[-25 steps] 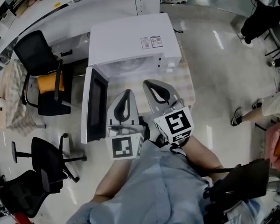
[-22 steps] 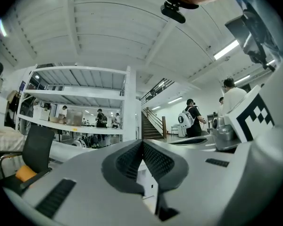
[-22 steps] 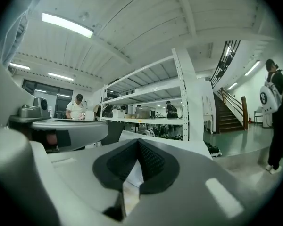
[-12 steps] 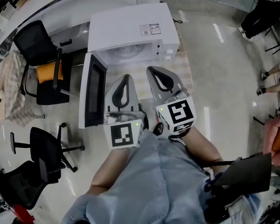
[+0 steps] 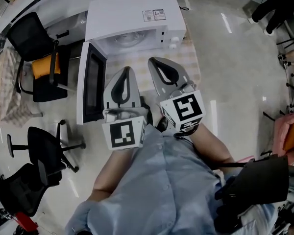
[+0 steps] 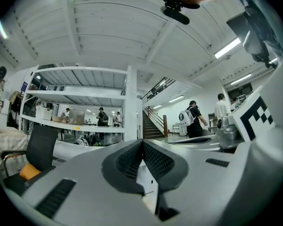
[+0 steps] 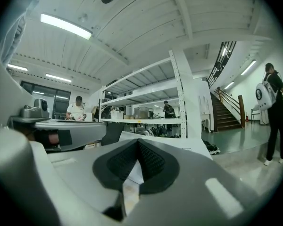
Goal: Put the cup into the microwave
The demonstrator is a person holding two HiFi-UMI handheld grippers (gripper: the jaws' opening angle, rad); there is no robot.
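The white microwave (image 5: 132, 16) stands at the top of the head view, its door (image 5: 90, 87) swung open to the left. No cup shows in any view; the oven's inside is mostly hidden from above. My left gripper (image 5: 126, 68) and right gripper (image 5: 153, 60) are held side by side just in front of the oven opening, both pointing at it. In the left gripper view the left gripper (image 6: 142, 141) has its jaws met at the tips with nothing between them. The right gripper (image 7: 138, 141) shows the same, shut and empty.
The microwave rests on a small table with a checked cloth (image 5: 193, 62). Black office chairs (image 5: 36, 58) (image 5: 49, 148) stand on the floor at the left. A black bag (image 5: 255, 180) hangs at my right side. White shelving (image 6: 85, 102) and a staircase (image 7: 226, 102) lie beyond, with people about.
The head view has shifted, so the microwave now sits higher and further left in the picture. Both grippers stay side by side and shut.
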